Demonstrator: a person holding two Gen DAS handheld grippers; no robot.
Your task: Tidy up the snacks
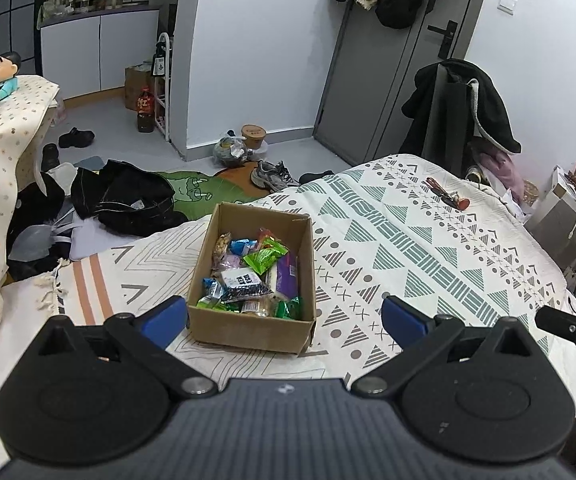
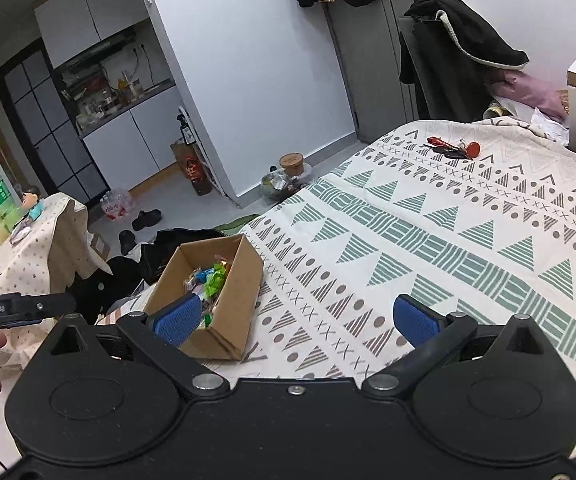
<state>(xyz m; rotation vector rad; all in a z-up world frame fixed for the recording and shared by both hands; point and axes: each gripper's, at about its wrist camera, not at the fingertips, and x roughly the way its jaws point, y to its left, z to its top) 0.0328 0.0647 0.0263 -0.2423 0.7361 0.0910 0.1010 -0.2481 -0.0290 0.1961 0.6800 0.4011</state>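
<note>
1. Near the bed's [image 1: 428, 240] left edge, the cardboard box [image 1: 247, 328] holds snack packets [image 1: 255, 272]; the left tool [image 1: 283, 316] hangs spread and empty before it.
2. Right wrist view: the right tool [image 2: 300, 320] is spread, empty, its left pad overlapping the box [image 2: 239, 288].

Brown box [image 1: 247, 330]; green, purple, blue snacks [image 1: 265, 258]; teal-grey geometric bedspread [image 1: 408, 240].
</note>
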